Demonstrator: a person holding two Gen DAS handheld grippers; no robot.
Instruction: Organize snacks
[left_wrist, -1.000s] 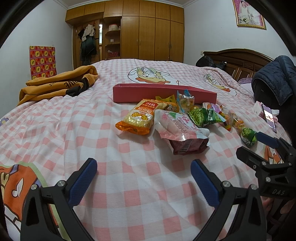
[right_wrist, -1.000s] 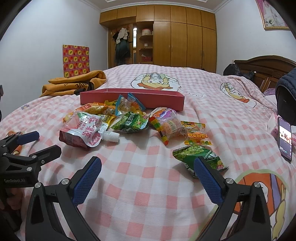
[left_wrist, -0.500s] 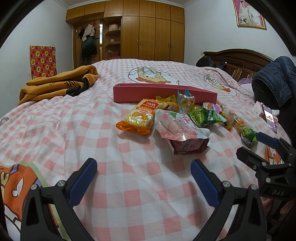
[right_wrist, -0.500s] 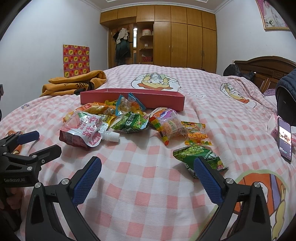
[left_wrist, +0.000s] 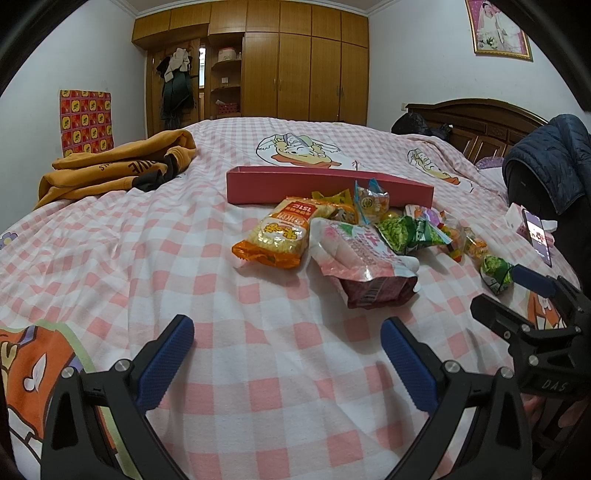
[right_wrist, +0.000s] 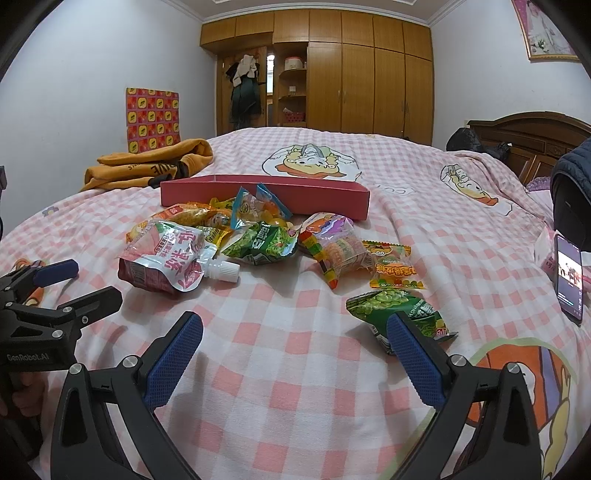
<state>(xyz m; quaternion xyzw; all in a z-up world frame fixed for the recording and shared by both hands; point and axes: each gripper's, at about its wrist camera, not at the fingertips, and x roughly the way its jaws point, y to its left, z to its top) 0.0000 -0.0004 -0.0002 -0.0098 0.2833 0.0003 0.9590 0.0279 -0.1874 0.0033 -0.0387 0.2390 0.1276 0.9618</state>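
Bedroom, checked bed (left_wrist: 110, 258): snack pile (right_wrist: 258, 243) mid-bed, touching pink box (right_wrist: 266, 194). Left gripper (left_wrist: 286, 354) and right gripper (right_wrist: 295, 349) spread apart, empty. Risk: glossy spouted pouch (right_wrist: 166, 262) slipping between pads.

From my right wrist camera I read "GenRobot.AI" in white on the black body of the left gripper (right_wrist: 70, 280). From the left wrist camera, "DAS" stands on the body of the right gripper (left_wrist: 517, 291). The orange garment (left_wrist: 114, 168) carries black capitals, of which I make out only "VE". The yellow gummy packet (right_wrist: 393, 267) shows "GUMMY" upside down. The spouted pouch (right_wrist: 168, 260) and orange noodle packet (left_wrist: 282, 232) bear Chinese characters I cannot read.
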